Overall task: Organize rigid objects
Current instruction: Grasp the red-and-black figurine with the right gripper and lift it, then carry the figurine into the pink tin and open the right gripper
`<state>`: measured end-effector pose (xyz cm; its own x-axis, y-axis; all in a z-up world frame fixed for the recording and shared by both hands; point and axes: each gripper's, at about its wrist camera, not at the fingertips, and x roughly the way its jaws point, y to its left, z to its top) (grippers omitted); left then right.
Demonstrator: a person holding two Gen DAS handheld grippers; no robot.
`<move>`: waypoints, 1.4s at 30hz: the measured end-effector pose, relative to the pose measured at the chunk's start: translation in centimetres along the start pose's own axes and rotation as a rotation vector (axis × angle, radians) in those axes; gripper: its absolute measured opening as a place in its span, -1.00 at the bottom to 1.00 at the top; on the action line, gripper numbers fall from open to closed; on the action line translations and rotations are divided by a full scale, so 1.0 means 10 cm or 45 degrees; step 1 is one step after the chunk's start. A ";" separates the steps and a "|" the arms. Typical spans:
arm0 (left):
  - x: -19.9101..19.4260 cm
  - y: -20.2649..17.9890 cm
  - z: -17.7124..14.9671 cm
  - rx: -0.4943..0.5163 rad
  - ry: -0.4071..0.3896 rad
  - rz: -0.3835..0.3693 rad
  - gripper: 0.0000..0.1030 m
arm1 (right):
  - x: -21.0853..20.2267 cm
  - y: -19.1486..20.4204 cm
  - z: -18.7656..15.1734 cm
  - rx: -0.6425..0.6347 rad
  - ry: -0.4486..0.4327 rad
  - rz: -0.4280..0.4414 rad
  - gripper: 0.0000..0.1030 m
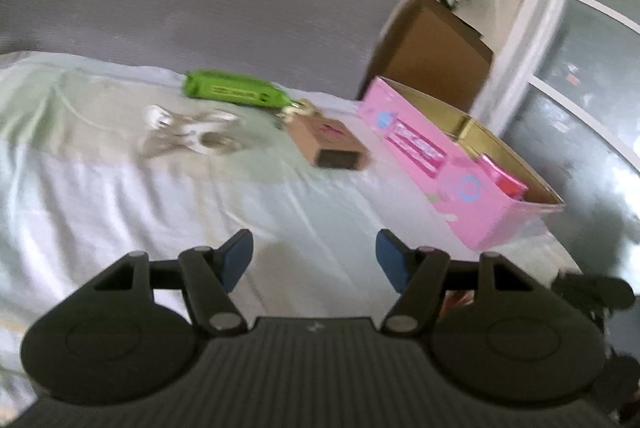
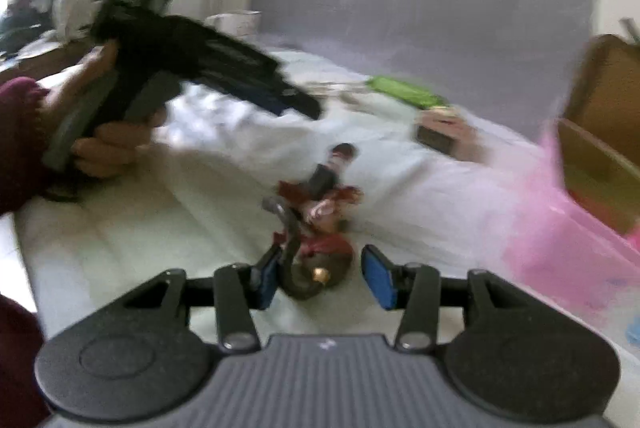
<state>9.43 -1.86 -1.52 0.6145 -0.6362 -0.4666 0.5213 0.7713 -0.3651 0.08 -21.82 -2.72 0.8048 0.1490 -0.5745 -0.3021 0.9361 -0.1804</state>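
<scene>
Now the right gripper [image 2: 318,278] has its fingers spread around a small red figurine [image 2: 320,228] lying on the white bedsheet [image 1: 120,195], while the left gripper [image 1: 314,260], also spread and holding nothing, hovers near the pink box [image 1: 432,163].

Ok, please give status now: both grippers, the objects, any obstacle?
Left gripper open, empty. Right gripper open around small red-brown figurine on white sheet. Pink cardboard box open. Path clear.

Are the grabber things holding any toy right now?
No. The left gripper is open over bare sheet. The right gripper is open too, its jaws either side of the red figurine, not squeezing it.
</scene>
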 end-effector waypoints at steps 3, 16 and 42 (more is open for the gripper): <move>-0.05 -0.09 -0.02 -0.020 0.011 -0.048 0.36 | -0.12 -0.19 -0.06 0.150 -0.057 -0.112 0.17; -0.12 -0.73 -0.14 0.086 0.111 -0.240 0.36 | -0.30 -0.16 -0.24 0.241 -0.110 0.008 0.20; 0.16 -0.88 -0.27 0.162 0.237 -0.120 0.29 | 0.15 -0.02 -0.07 0.066 -0.028 0.178 0.20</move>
<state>4.18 -9.60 -1.22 0.4457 -0.6818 -0.5801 0.6490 0.6924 -0.3153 1.01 -22.01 -4.06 0.7682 0.2852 -0.5732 -0.3854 0.9209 -0.0583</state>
